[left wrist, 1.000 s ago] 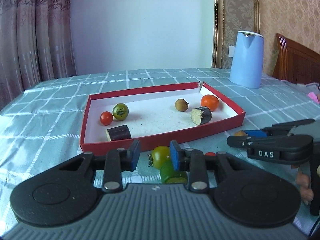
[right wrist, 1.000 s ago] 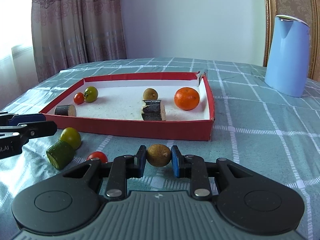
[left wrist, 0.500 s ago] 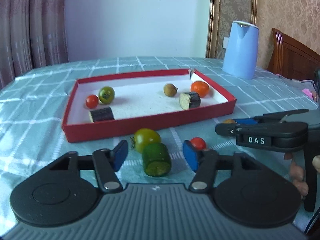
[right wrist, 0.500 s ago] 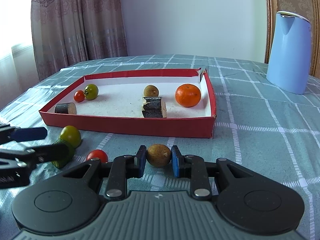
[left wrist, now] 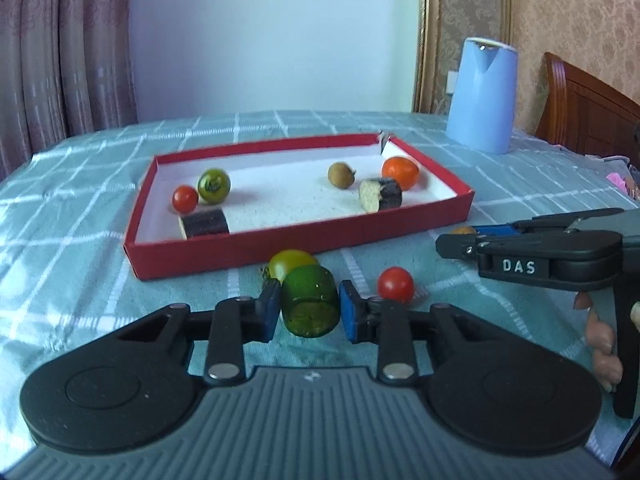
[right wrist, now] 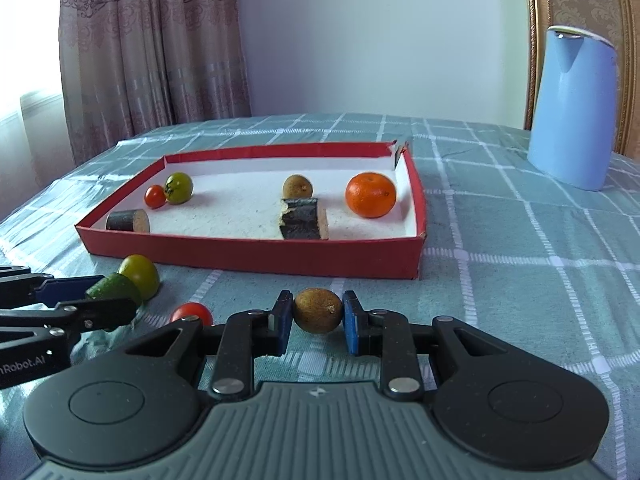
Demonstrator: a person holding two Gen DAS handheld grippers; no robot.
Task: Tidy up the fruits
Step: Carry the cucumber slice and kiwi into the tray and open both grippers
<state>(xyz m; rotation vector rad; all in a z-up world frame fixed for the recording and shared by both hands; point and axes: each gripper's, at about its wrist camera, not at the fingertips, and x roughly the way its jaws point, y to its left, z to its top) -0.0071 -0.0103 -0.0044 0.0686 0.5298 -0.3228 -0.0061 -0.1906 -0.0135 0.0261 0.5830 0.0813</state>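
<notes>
My left gripper (left wrist: 309, 312) is shut on a green cucumber piece (left wrist: 309, 300) just above the tablecloth in front of the red tray (left wrist: 304, 250). A yellow-green tomato (left wrist: 290, 262) sits right behind the piece and a red cherry tomato (left wrist: 395, 285) lies to its right. My right gripper (right wrist: 318, 316) is shut on a brown longan (right wrist: 318, 310), near the tray's front wall (right wrist: 256, 254). The tray holds a red tomato (right wrist: 155, 196), a green tomato (right wrist: 179, 187), two dark eggplant pieces (right wrist: 127, 221), a longan (right wrist: 297, 186) and an orange (right wrist: 370, 195).
A blue kettle (right wrist: 570, 108) stands at the back right on the checked teal tablecloth (right wrist: 520, 280). A wooden chair back (left wrist: 588, 104) is at the far right. Curtains hang behind the table at the left.
My left gripper moved forward over the cucumber piece, opened wide, then closed on it. My right gripper keeps holding the longan and has barely moved.
</notes>
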